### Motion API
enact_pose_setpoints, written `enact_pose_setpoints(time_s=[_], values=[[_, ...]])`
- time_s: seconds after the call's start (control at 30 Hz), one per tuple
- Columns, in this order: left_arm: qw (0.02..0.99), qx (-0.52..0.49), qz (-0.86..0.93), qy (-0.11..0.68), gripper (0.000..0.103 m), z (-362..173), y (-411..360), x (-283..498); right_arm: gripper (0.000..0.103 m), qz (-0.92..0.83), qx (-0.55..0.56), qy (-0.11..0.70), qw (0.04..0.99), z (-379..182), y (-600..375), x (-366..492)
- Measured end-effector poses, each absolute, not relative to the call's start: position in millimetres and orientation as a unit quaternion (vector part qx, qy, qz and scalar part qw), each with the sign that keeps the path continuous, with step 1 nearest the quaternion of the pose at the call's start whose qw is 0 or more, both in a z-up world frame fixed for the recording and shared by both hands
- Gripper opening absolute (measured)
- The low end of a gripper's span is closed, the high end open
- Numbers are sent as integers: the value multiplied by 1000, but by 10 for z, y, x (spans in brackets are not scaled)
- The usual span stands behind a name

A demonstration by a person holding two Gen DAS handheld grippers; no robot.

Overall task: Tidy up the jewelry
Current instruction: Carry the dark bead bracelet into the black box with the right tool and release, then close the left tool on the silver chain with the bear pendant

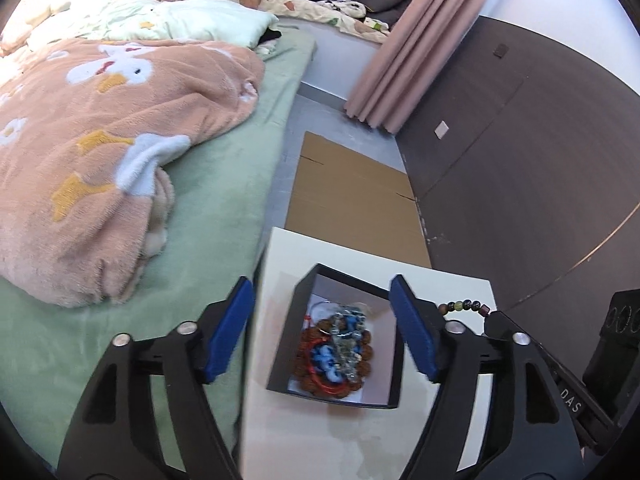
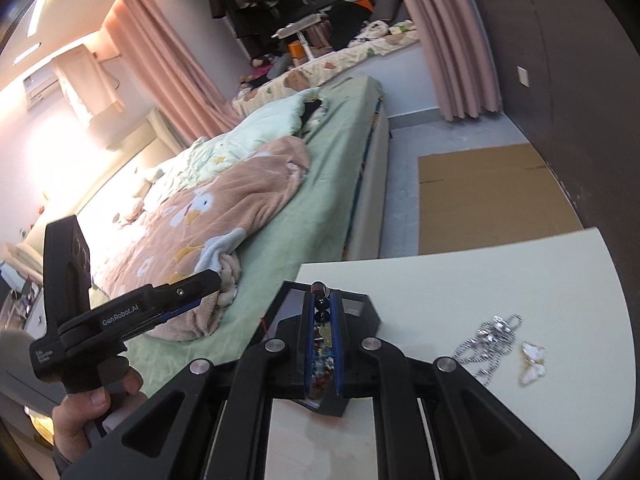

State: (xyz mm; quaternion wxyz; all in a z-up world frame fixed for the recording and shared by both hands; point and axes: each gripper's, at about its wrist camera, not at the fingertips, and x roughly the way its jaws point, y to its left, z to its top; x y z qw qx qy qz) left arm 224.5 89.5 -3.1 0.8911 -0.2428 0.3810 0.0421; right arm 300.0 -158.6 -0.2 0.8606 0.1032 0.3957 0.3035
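Jewelry sorting partly done, one bracelet on its way to the box

The black box [image 1: 336,340] on the bench [image 2: 500,280] already holds tangled bracelets; the right tongs [image 2: 322,320] pinch a beaded bracelet [image 1: 464,306] beside it, the left tongs [image 1: 322,328] hover spread over it, and a silver chain [image 2: 486,344] and butterfly pendant [image 2: 532,362] remain outside.

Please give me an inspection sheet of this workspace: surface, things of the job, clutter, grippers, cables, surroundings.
Surface: white table, beside the bed.
Job's things: black box holding a heap of bracelets; beaded bracelet pinched in the right gripper; silver chain and butterfly pendant lying loose on the table.
Clutter: nothing seen.
Grippers: left gripper open above the box; right gripper shut on the beaded bracelet.
Cables: nothing seen.
Surroundings: bed with a green sheet and duck blanket; flat cardboard on the floor; pink curtain.
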Motion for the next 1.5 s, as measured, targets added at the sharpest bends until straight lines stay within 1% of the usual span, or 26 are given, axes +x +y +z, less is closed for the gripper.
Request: enact_pose_setpoints(time_s=[0.07, 0.13, 0.17, 0.2, 0.23, 0.27, 0.3, 0.33, 0.37, 0.57, 0.67, 0.77, 0.8, 0.87, 1.03, 1.37, 1.43, 1.47, 1.5], values=[[892, -237, 48, 381, 79, -35, 930, 2237, 8, 308, 99, 391, 862, -9, -1515, 3000], [891, -242, 48, 381, 81, -62, 969, 2239, 8, 313, 101, 388, 861, -15, -1463, 3013], [891, -246, 46, 380, 84, -68, 974, 2245, 8, 316, 104, 385, 861, -10, -1441, 3026], [890, -247, 43, 380, 87, -76, 977, 2249, 12, 318, 108, 384, 860, -19, -1418, 3049], [891, -245, 43, 380, 91, -80, 971, 2251, 13, 316, 110, 391, 858, -46, -1390, 3078], [892, -238, 46, 381, 94, -81, 959, 2254, 23, 315, 109, 403, 853, -85, -1372, 3114], [893, -234, 47, 382, 95, -82, 948, 2255, 41, 313, 112, 410, 849, -121, -1379, 3135], [894, -229, 45, 383, 95, -87, 938, 2264, 49, 307, 116, 409, 852, -131, -1414, 3135], [893, -230, 41, 384, 95, -93, 932, 2272, 51, 301, 118, 406, 855, -128, -1428, 3135], [892, -234, 33, 386, 96, -96, 851, 2296, 51, 275, 145, 413, 856, -135, -1744, 3167], [894, -224, 19, 387, 96, -82, 723, 2332, 67, 257, 141, 412, 863, -145, -1884, 3132], [895, -211, 7, 392, 98, -78, 574, 2364, 71, 244, 138, 415, 866, -129, -2037, 3104], [895, -208, 4, 394, 98, -79, 530, 2373, 77, 234, 139, 421, 865, -143, -2115, 3107], [895, -198, -6, 400, 98, -84, 414, 2404, 82, 213, 135, 428, 868, -160, -2223, 3100], [894, -181, -25, 409, 98, -86, 165, 2466, 88, 177, 135, 437, 871, -208, -2526, 3100], [894, -147, -67, 418, 98, -9, -331, 2614, 89, 109, 156, 474, 860, -456, -2990, 3200], [892, -132, -67, 427, 98, -9, -436, 2659, 86, 101, 156, 477, 859, -494, -3057, 3203], [891, -130, -74, 430, 98, -9, -495, 2680, 82, 98, 158, 477, 859, -501, -3086, 3195], [889, -128, -79, 433, 98, -10, -540, 2707, 80, 96, 161, 478, 858, -504, -3120, 3191]])
